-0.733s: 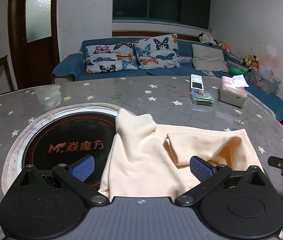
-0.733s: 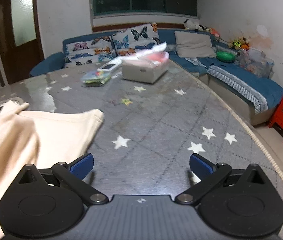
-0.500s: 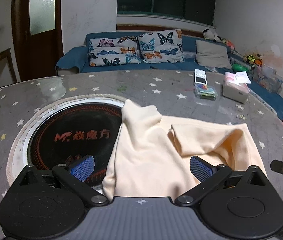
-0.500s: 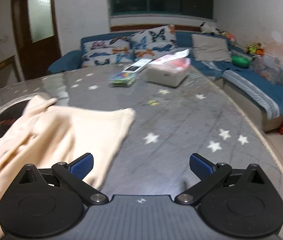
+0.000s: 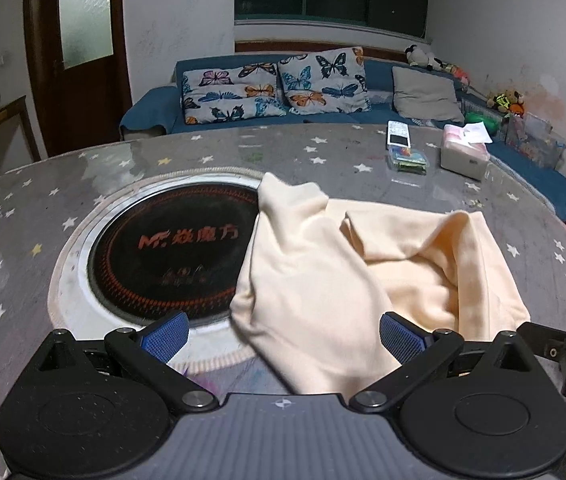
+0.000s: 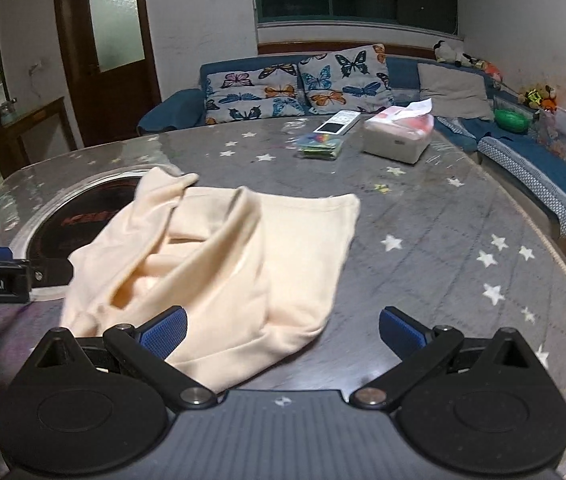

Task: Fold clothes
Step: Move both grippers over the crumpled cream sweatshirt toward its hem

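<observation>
While both our left claw (image 5: pixel 283 332) and right claw (image 6: pixel 283 330) gape empty, the cream garment (image 6: pixel 243 256) lies crumpled mid-tabletop (image 6: pixel 423 264).

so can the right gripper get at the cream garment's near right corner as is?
Probably yes: right gripper is open, the cream garment lies just ahead-left, nothing between them.

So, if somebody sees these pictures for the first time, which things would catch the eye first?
First the rumpled cream garment, lying on the star-patterned table in front of both open grippers, left and right. Next the round black cooktop with orange lettering, set into the table; the garment overlaps its right edge. Behind, butterfly cushions brighten the blue sofa.
</observation>
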